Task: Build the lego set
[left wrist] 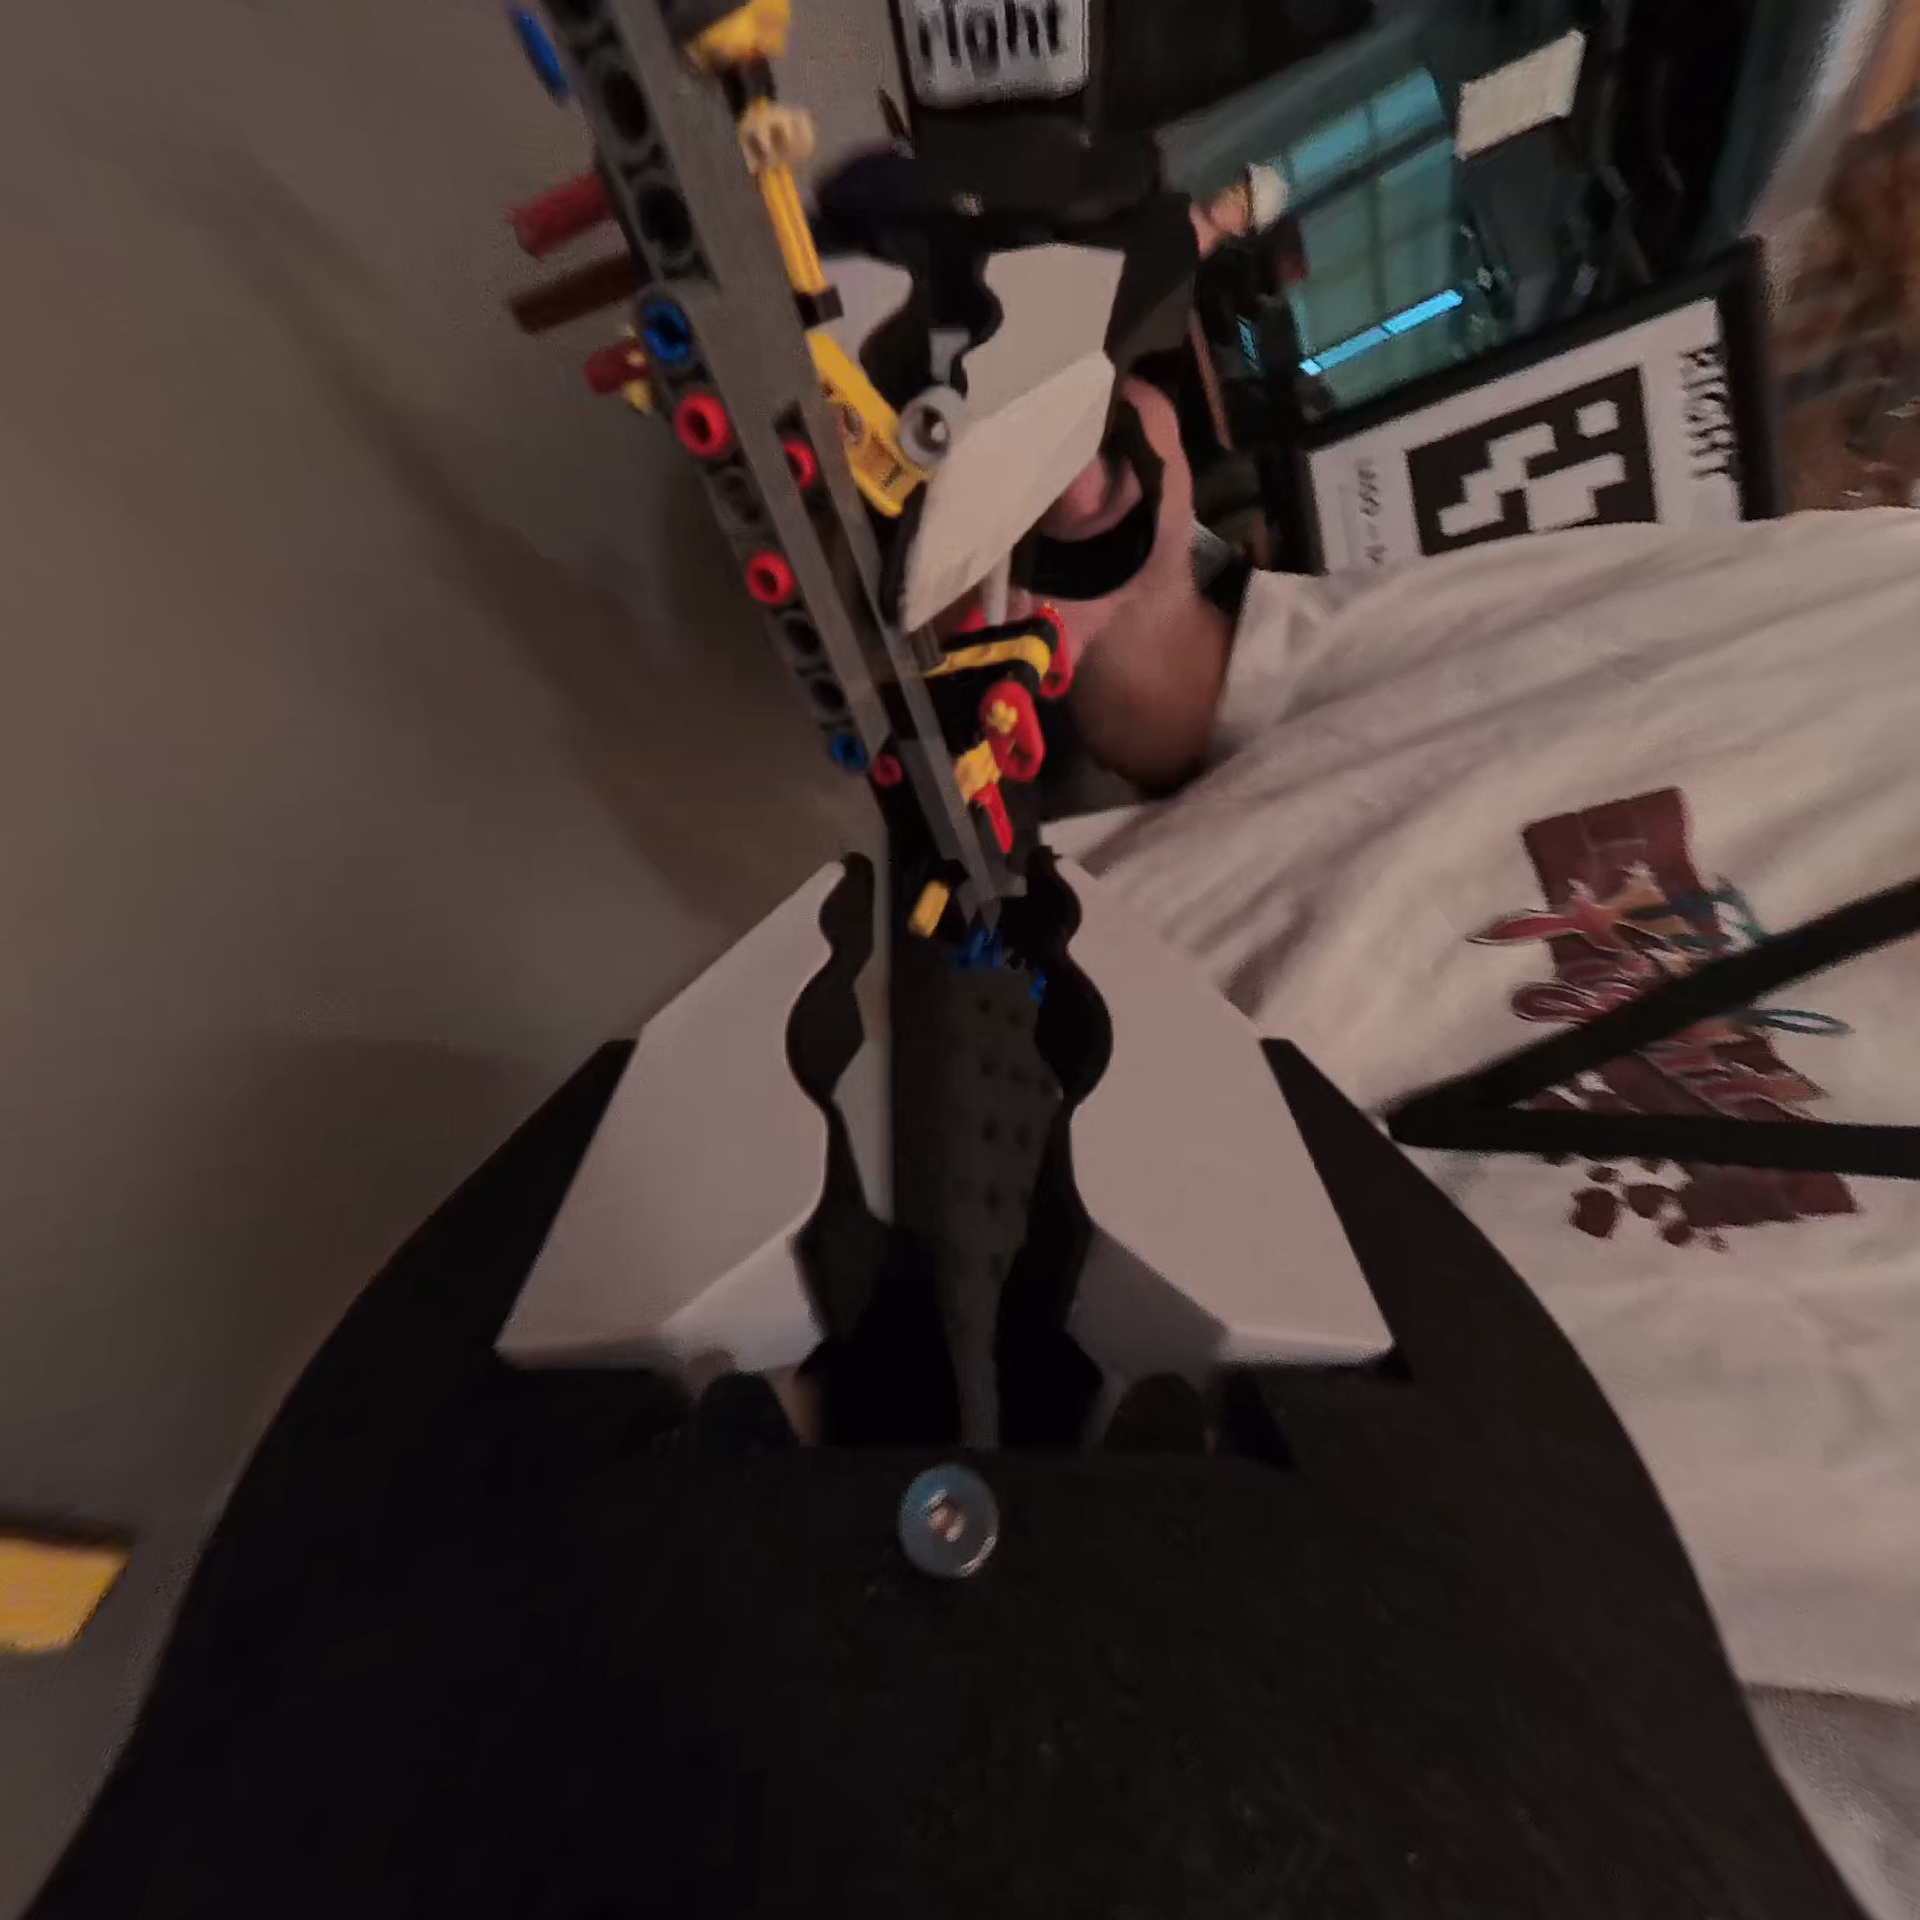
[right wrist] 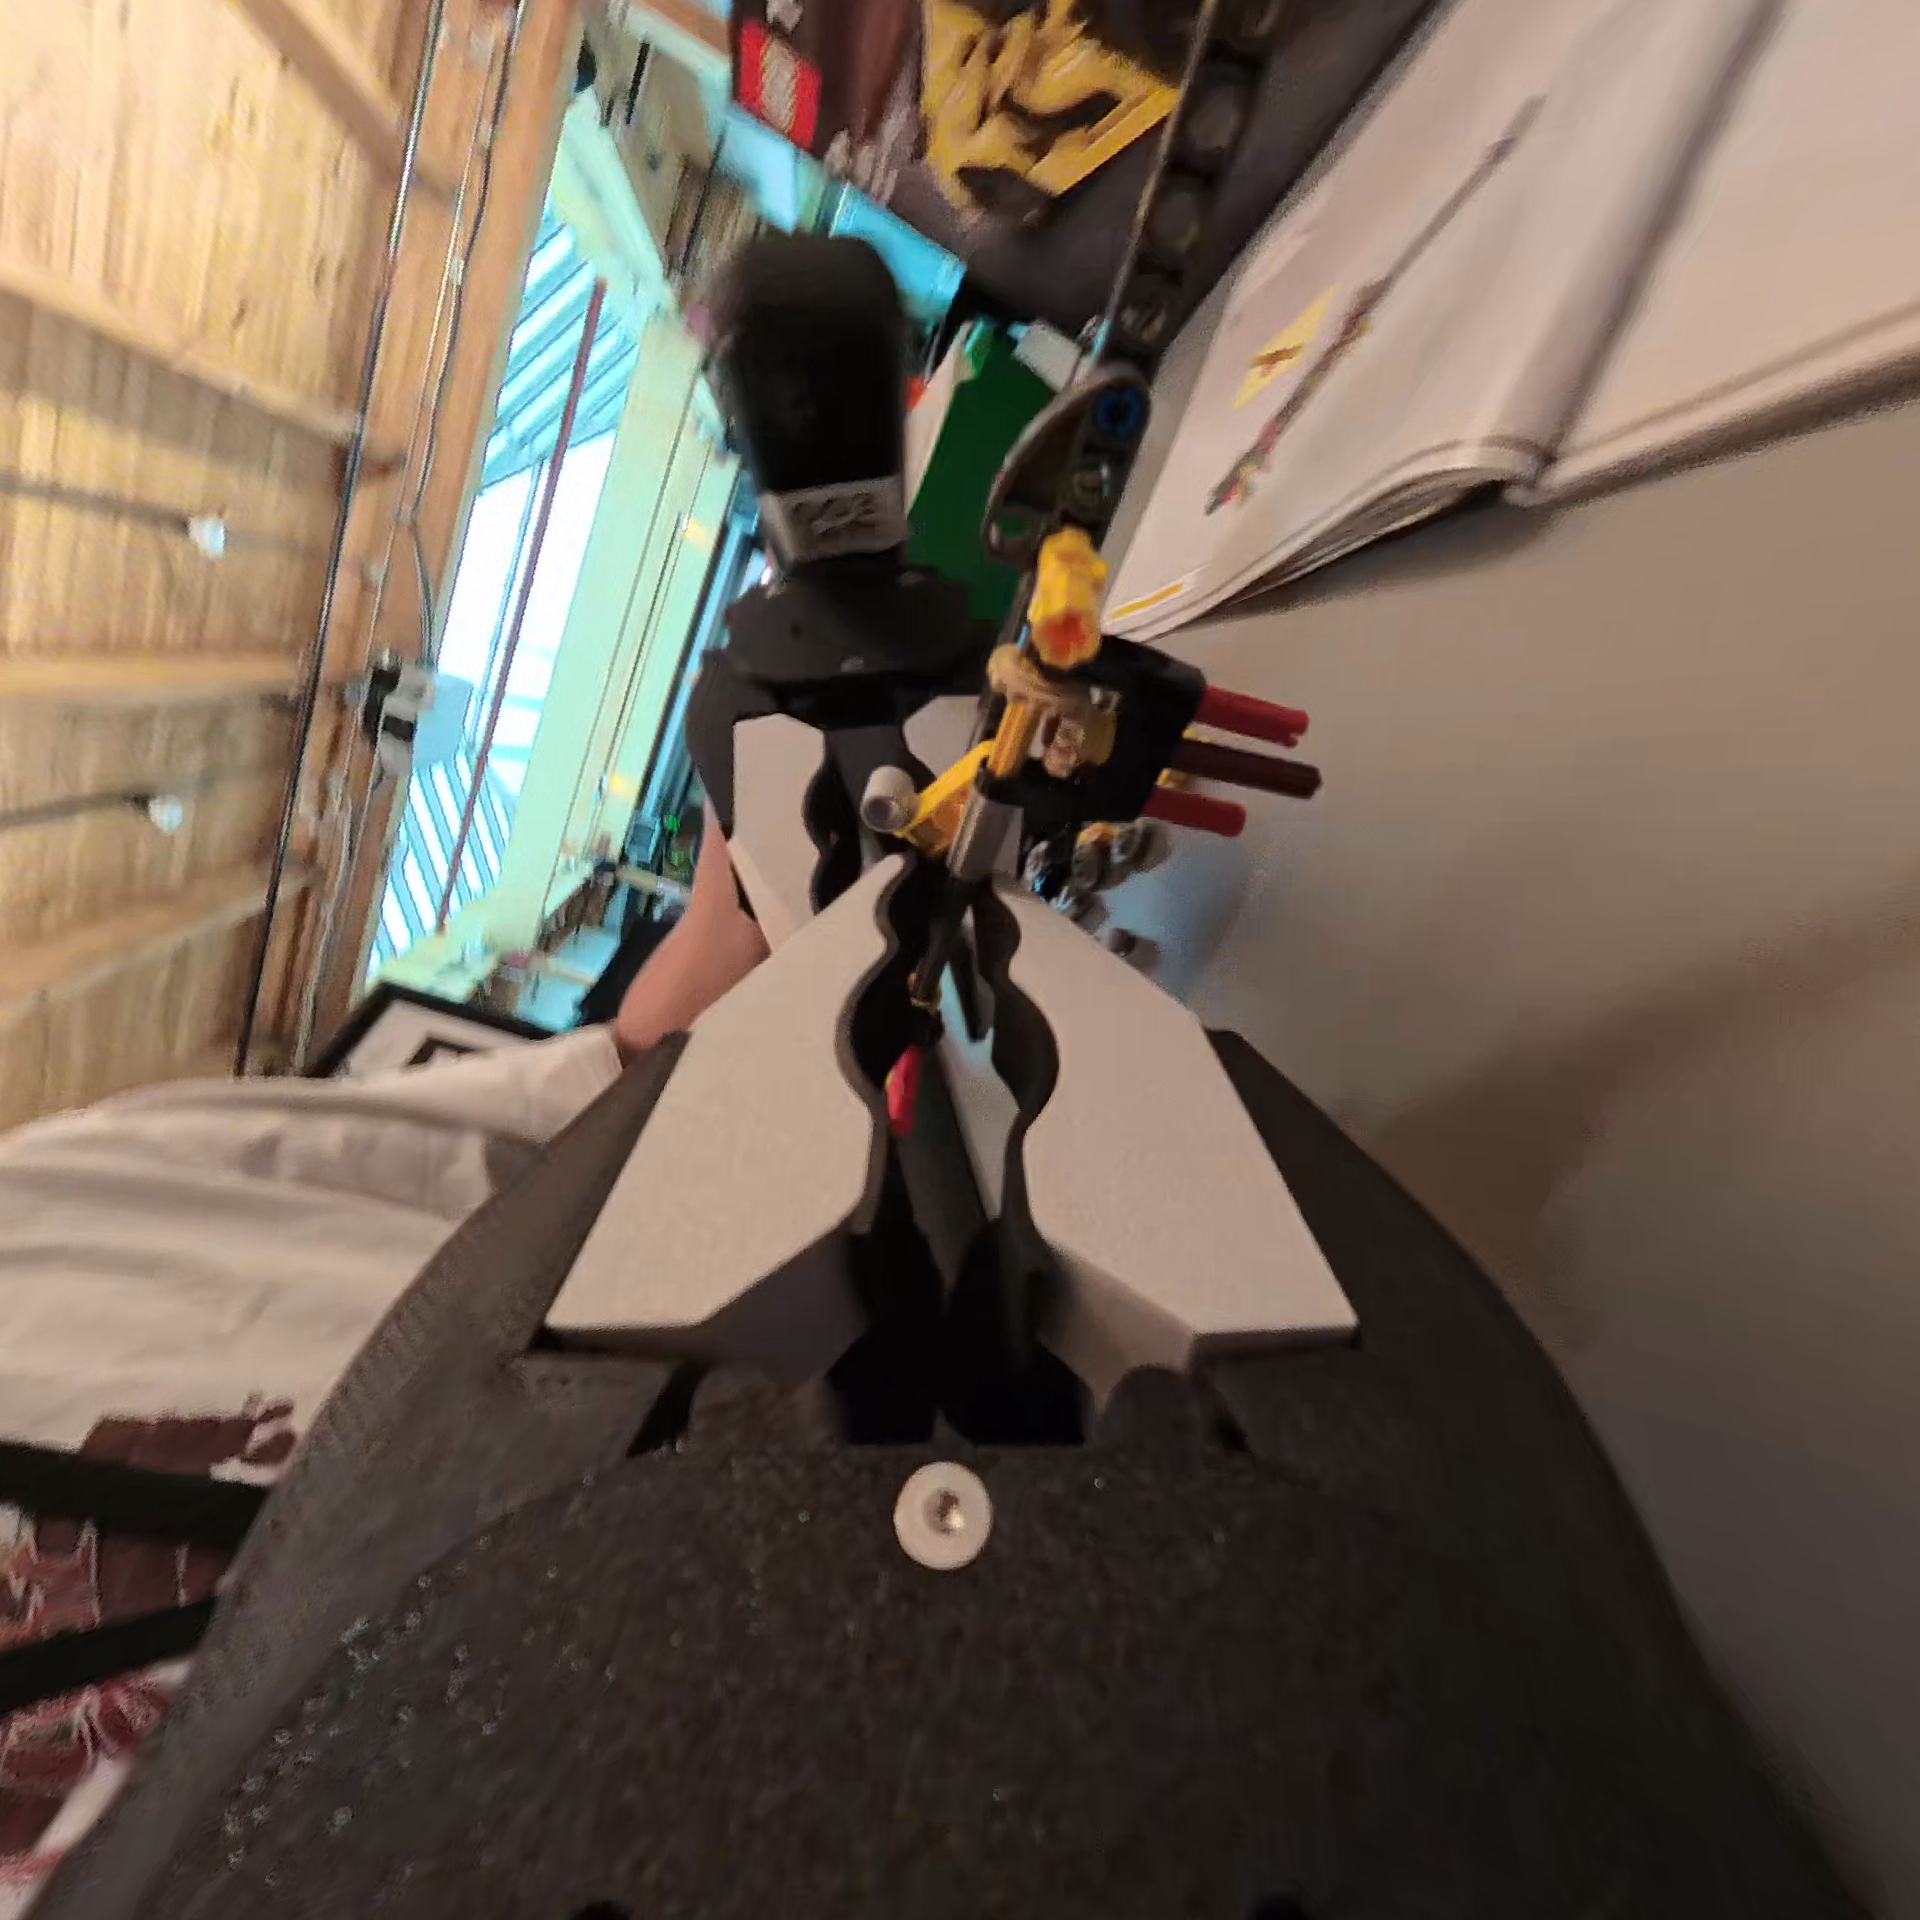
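The lego assembly (left wrist: 727, 416) is a long grey holed beam with red and blue pins and yellow parts, held in the air between both grippers. My left gripper (left wrist: 951, 883) is shut on its dark grey holed end (left wrist: 966, 1070). My right gripper (left wrist: 997, 488) shows farther off in that view, closed at the yellow parts. In the right wrist view my right gripper (right wrist: 945, 894) is shut on a thin black rod (right wrist: 935, 966) of the assembly (right wrist: 1049, 707), below a yellow connector. The left gripper (right wrist: 790, 790) shows just behind it.
The grey table (right wrist: 1610, 935) carries an open instruction booklet (right wrist: 1455, 312) and a lego box (right wrist: 1018, 94) at its far end. A yellow piece (left wrist: 52, 1590) lies on the table (left wrist: 312, 623). A person in a white shirt (left wrist: 1558, 831) is close by the grippers. There is about 5 centimetres between the tips of the two grippers. My left gripper's tips are some 12 centimetres from the yellow piece (left wrist: 52, 1590).
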`<action>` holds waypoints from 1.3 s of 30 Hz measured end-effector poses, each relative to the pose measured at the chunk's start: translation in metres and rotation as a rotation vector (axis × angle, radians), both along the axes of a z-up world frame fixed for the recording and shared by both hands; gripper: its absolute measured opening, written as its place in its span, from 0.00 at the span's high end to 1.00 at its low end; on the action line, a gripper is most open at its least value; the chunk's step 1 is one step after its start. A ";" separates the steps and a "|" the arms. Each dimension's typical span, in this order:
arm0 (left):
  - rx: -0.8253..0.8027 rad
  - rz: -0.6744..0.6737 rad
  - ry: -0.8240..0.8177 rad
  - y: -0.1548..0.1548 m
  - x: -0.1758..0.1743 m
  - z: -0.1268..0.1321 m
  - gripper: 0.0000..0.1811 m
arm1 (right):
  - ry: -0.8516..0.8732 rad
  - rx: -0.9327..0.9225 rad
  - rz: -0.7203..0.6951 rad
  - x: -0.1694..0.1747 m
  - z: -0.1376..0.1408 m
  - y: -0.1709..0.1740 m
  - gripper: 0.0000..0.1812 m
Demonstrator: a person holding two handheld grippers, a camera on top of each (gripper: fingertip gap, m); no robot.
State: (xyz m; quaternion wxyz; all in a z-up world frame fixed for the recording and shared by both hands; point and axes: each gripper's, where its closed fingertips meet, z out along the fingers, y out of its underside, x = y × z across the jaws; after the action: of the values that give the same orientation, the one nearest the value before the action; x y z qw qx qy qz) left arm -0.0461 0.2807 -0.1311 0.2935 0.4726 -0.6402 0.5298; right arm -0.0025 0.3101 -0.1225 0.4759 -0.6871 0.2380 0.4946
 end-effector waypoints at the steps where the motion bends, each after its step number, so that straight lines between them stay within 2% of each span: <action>1: 0.029 0.051 -0.038 0.007 0.004 -0.002 0.83 | 0.032 -0.010 -0.038 0.004 -0.003 -0.001 0.97; 3: 0.087 0.153 -0.129 0.019 0.008 -0.003 0.82 | 0.081 -0.032 -0.115 0.014 -0.008 -0.003 0.97; 5: 0.201 0.269 -0.287 0.032 0.009 0.000 0.80 | 0.097 -0.042 -0.198 0.024 -0.011 -0.004 0.97; 8: 0.506 0.378 -0.647 0.037 -0.004 0.005 0.77 | 0.120 -0.035 -0.248 0.028 -0.006 -0.004 0.97; 9: 0.649 0.372 -0.764 0.033 -0.009 0.003 0.77 | 0.110 -0.038 -0.247 0.026 -0.005 -0.003 0.97; 12: 1.155 0.296 -1.087 0.027 -0.014 -0.005 0.65 | 0.058 -0.062 -0.211 0.017 -0.007 0.001 0.97; 14: 1.360 0.208 -1.251 0.021 -0.015 -0.004 0.68 | 0.016 -0.081 -0.175 0.009 -0.009 0.004 0.97; 16: 1.310 0.114 -1.254 0.007 -0.020 -0.010 0.77 | -0.035 -0.095 -0.165 0.005 -0.012 0.006 0.97; 17: 1.269 0.093 -1.238 0.003 -0.021 -0.012 0.79 | -0.059 -0.099 -0.154 0.002 -0.012 0.007 0.97; 19: 1.261 0.064 -1.213 0.006 -0.020 -0.016 0.80 | -0.085 -0.100 -0.139 -0.002 -0.012 0.007 0.97; 20: 1.274 0.053 -1.215 0.008 -0.019 -0.016 0.77 | -0.098 -0.103 -0.135 -0.004 -0.012 0.008 0.97; 24: 1.295 -0.039 -1.207 0.009 -0.020 -0.026 0.79 | -0.097 -0.103 -0.120 -0.006 -0.012 0.008 0.96; 25: 1.308 -0.054 -1.211 0.010 -0.020 -0.028 0.82 | -0.099 -0.105 -0.121 -0.006 -0.013 0.008 0.96; 29: 1.258 -0.081 -1.185 0.005 -0.022 -0.031 0.84 | -0.171 -0.131 -0.114 -0.008 -0.020 0.007 0.97; 39: 1.074 -0.122 -1.043 -0.007 -0.031 -0.043 0.89 | -0.223 -0.149 -0.054 -0.019 -0.030 0.005 0.97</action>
State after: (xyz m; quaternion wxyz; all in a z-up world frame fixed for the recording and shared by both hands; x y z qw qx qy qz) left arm -0.0771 0.2733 -0.1737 -0.2900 0.2022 -0.8917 0.2826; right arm -0.0213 0.3154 -0.1521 0.4601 -0.7648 0.2381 0.3830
